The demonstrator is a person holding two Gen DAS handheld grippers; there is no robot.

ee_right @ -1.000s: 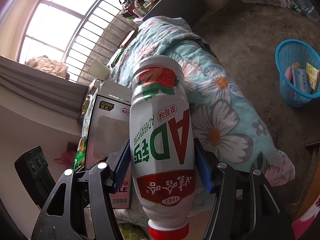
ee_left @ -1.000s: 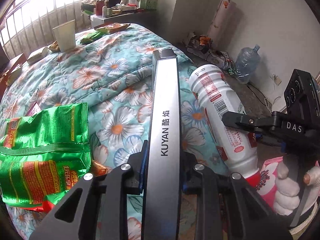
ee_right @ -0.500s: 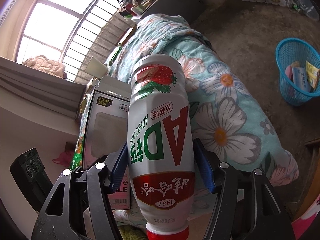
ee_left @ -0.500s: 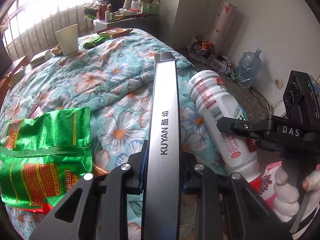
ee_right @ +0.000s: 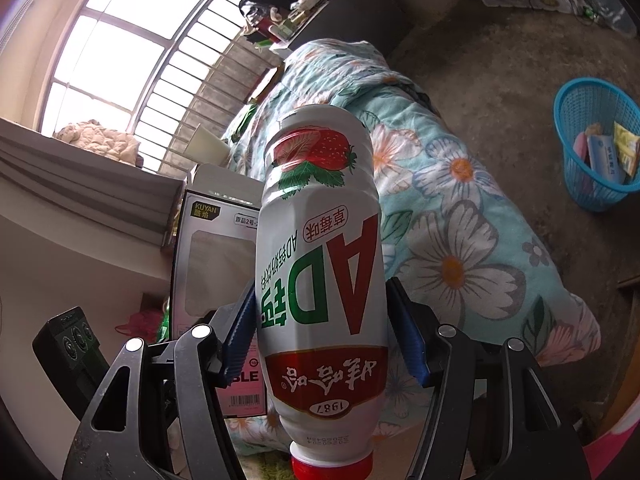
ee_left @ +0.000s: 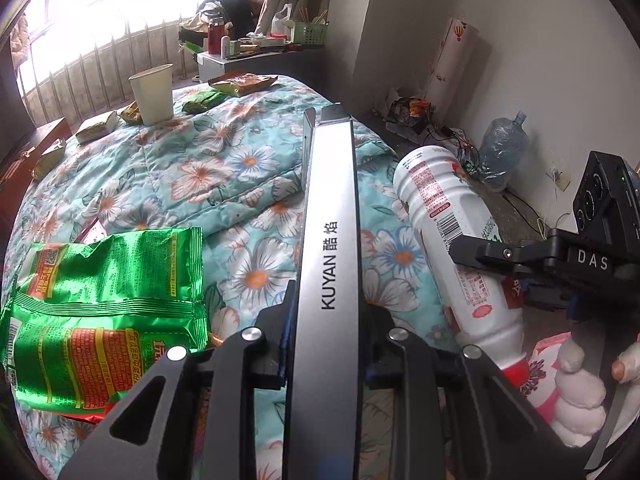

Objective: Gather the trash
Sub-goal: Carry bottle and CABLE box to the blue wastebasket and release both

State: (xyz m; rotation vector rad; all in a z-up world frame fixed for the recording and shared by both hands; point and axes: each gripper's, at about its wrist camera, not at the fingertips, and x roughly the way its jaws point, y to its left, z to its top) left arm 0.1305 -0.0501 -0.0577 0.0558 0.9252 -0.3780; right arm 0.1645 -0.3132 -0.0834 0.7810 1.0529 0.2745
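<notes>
My left gripper point(ee_left: 326, 320) is shut on a flat grey KUYAN box point(ee_left: 330, 240), held edge-up above the floral quilt; the box also shows in the right wrist view point(ee_right: 208, 264). My right gripper point(ee_right: 320, 320) is shut on a white strawberry AD milk bottle point(ee_right: 320, 264) with a red cap, cap end toward the camera; the bottle also shows in the left wrist view point(ee_left: 456, 240), to the right of the box. A blue trash basket point(ee_right: 592, 120) with some packets in it stands on the floor at the right.
Green snack bags point(ee_left: 100, 304) lie on the quilt point(ee_left: 208, 176) at the left. A paper cup point(ee_left: 154, 92) and several small wrappers sit at the far side. A water jug point(ee_left: 500, 148) and cables are on the floor by the wall.
Both grippers keep their holds. The left wrist view has lifted slightly, showing more of the room. The bottle and box have shifted only a little in view.
</notes>
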